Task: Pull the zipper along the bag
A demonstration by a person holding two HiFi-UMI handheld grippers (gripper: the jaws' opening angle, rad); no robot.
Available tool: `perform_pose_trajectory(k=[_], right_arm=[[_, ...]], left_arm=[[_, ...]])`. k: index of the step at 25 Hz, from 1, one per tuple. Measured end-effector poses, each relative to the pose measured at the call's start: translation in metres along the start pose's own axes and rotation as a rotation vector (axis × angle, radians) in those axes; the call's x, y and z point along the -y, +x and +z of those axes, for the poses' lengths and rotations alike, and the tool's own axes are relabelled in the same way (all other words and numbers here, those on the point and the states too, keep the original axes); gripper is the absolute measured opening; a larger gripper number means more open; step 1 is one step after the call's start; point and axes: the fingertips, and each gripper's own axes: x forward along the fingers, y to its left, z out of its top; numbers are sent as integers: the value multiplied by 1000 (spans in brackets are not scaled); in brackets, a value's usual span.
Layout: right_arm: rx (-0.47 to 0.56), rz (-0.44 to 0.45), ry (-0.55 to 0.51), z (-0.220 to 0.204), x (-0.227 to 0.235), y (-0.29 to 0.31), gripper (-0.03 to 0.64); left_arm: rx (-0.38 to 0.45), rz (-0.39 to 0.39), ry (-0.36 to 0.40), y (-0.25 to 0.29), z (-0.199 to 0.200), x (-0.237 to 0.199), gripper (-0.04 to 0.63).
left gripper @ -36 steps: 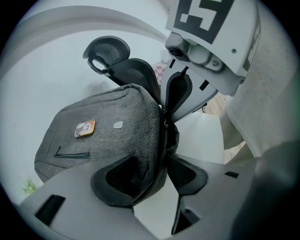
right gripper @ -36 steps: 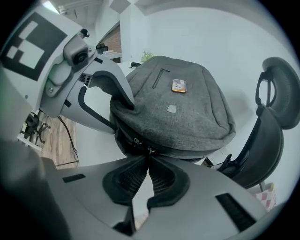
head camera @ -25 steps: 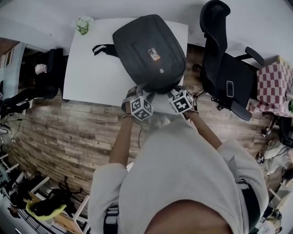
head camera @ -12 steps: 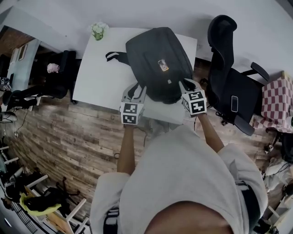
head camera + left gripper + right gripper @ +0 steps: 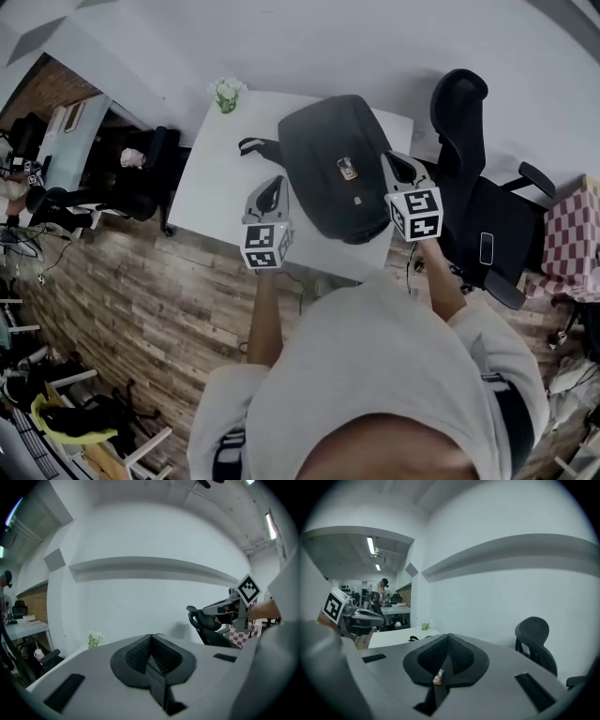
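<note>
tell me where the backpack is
In the head view the black backpack lies on the white table, toward its right, between the left gripper and right gripper.

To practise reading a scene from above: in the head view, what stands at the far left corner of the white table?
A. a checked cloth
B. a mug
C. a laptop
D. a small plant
D: a small plant with pale green leaves stands at that corner of the white table, apart from the backpack.
</note>
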Motion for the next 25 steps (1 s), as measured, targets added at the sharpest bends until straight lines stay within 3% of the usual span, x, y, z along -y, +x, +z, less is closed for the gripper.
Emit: perform_pose_trajectory(k=[8, 25], right_arm=[[80, 0, -24, 33, 2, 7, 14], [59, 21, 31, 19, -5, 4, 12]], left_arm=[[47, 34, -18, 3, 22, -8, 26], [44, 32, -21, 0, 22, 0, 26]])
